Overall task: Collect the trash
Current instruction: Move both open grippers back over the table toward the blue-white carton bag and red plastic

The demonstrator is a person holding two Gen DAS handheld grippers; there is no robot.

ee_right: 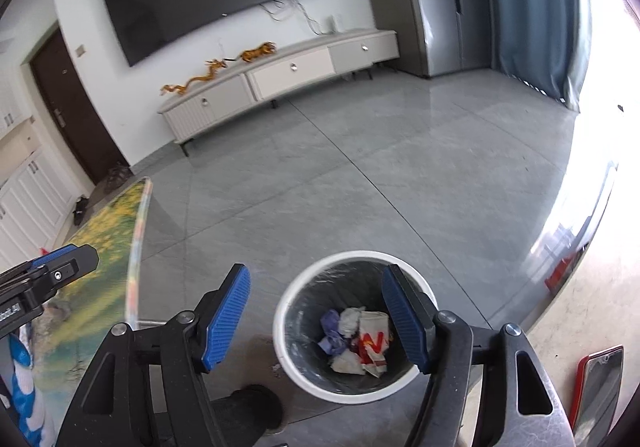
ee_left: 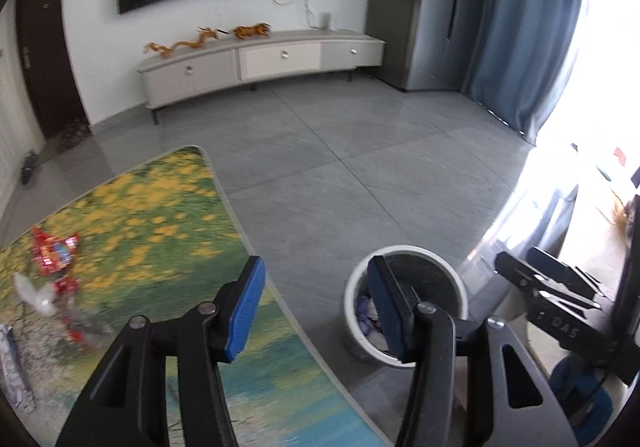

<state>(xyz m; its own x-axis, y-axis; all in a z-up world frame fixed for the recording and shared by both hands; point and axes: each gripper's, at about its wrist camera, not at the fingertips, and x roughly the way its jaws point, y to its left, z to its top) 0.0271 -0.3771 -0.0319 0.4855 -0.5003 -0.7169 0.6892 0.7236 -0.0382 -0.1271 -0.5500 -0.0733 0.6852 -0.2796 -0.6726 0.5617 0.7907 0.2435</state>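
A white trash bin (ee_right: 288, 331) with a dark liner stands on the floor and holds crumpled wrappers (ee_right: 360, 339); it also shows in the left wrist view (ee_left: 352, 303). My right gripper (ee_right: 316, 319) is open and empty, above the bin. My left gripper (ee_left: 316, 307) is open and empty, between the table edge and the bin. A red snack wrapper (ee_left: 54, 253) and a clear crumpled plastic piece (ee_left: 38, 295) lie on the flower-print table (ee_left: 168, 231) at the left. The right gripper appears in the left wrist view (ee_left: 560, 275); the left gripper shows in the right wrist view (ee_right: 56, 271).
A striped packet (ee_left: 12, 367) lies at the table's left edge. A blue-white cloth (ee_right: 24, 387) sits at the lower left. A red-cased phone (ee_right: 596, 387) lies at the right. A TV cabinet (ee_left: 260, 63) and curtains (ee_left: 520, 27) stand across the grey tiled floor (ee_left: 360, 167).
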